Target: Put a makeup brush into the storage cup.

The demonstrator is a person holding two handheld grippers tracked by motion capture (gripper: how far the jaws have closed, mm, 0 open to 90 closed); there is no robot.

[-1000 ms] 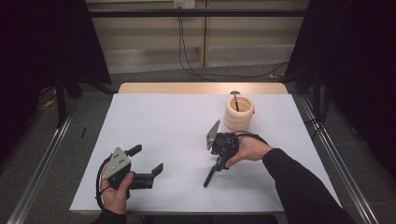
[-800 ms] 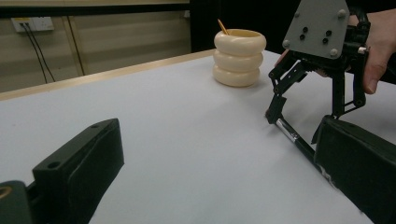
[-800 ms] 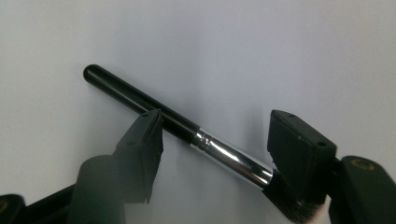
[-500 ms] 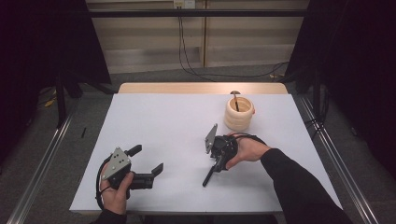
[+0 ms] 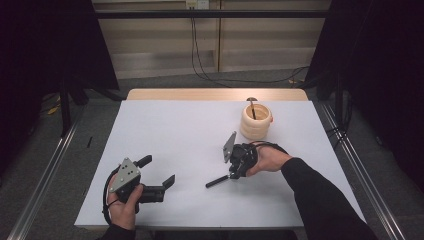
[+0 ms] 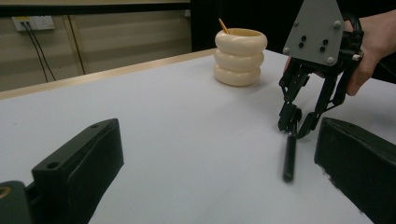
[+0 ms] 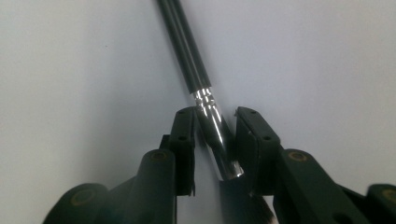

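Note:
A slim tool with a black handle (image 5: 218, 181) and a shiny silver ferrule (image 7: 212, 123) lies on the white table (image 5: 190, 135). My right gripper (image 5: 231, 174) points down at it, right of centre. Its jaws have just been closing and stand close on either side of the ferrule, a thin gap still showing at the pads (image 7: 185, 135). The left gripper view shows the same gripper (image 6: 293, 127) over the handle's (image 6: 289, 156) far end. My left gripper (image 5: 157, 171) rests open near the front left, nothing between its jaws.
A cream ribbed cup (image 5: 256, 121) stands behind the right hand, holding a thin utensil (image 5: 252, 104). The cup (image 6: 240, 57) also appears in the left gripper view. A wooden strip (image 5: 215, 94) edges the table's far side; metal rails (image 5: 350, 155) flank it.
The right gripper's jaws have narrowed around the tool's ferrule. The right hand has barely shifted; the left hand and its gripper have stayed put.

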